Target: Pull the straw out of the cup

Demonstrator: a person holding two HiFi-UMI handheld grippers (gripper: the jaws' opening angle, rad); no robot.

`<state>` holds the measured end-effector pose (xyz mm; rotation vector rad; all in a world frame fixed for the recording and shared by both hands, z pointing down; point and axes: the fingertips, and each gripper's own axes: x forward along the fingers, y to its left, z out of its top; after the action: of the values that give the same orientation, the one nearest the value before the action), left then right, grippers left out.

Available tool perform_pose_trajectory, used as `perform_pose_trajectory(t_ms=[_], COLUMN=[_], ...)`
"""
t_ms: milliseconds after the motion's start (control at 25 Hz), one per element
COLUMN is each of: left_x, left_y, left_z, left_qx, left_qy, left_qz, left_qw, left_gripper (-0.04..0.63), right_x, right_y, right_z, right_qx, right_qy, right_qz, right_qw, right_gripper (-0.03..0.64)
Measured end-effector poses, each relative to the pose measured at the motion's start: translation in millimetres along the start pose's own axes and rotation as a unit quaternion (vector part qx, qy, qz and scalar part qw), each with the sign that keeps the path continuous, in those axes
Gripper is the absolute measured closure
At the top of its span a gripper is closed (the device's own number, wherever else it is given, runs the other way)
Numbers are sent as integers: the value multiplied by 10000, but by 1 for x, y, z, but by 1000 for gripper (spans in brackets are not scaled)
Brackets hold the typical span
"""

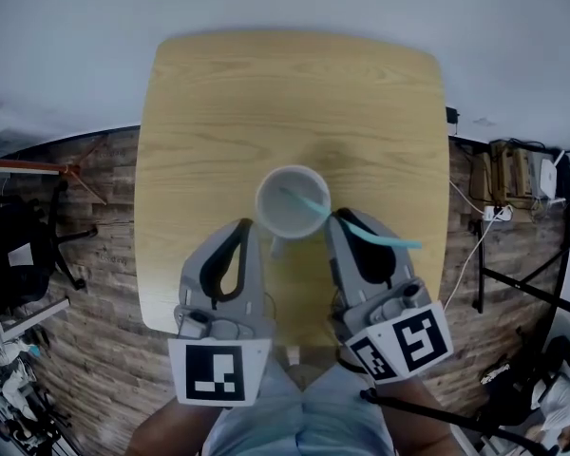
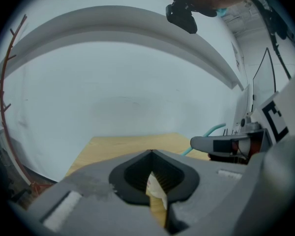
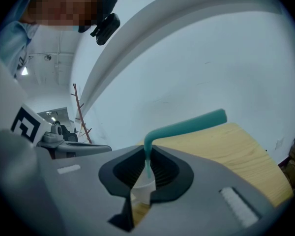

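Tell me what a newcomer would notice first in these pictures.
The teal straw, bent sideways, stands out: the right gripper's fingers pinch it just above the white cup, its lower end inside. The cup sits on a light wooden table, near the person's edge, with the left gripper at its other side.

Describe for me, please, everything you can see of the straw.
The straw is a teal bendy one, plastic by its look, bent sharply near the top. Its longer lower run slants down into the white cup. Its short upper run juts out sideways over the right gripper. That gripper's jaws are shut on it just under the bend. Nothing else visibly touches it above the cup.
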<state>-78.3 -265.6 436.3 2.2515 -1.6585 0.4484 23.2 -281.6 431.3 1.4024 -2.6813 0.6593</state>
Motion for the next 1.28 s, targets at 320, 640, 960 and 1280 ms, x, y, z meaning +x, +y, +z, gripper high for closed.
perform_pose_trajectory(t_ms=[320, 640, 960, 1280], left_x=[-22, -57, -96, -136], left_y=[-11, -26, -35, -42], left_z=[31, 67, 105, 123], left_qx=[63, 126, 151, 212], left_qy=[-394, -846, -1379, -1729], left_qz=[116, 306, 519, 460], left_qw=[9991, 9959, 9890, 9836], left_gripper=[577, 577, 577, 577], right_x=[-17, -46, -79, -111], right_y=[19, 45, 72, 105], right_z=[40, 87, 130, 154], right_qx=[-275, -613, -926, -1146], right_qy=[-401, -844, -1260, -1592], right_qz=[207, 468, 616, 595], right_qw=[9986, 9934, 9858, 9788], right_gripper=[578, 578, 578, 578])
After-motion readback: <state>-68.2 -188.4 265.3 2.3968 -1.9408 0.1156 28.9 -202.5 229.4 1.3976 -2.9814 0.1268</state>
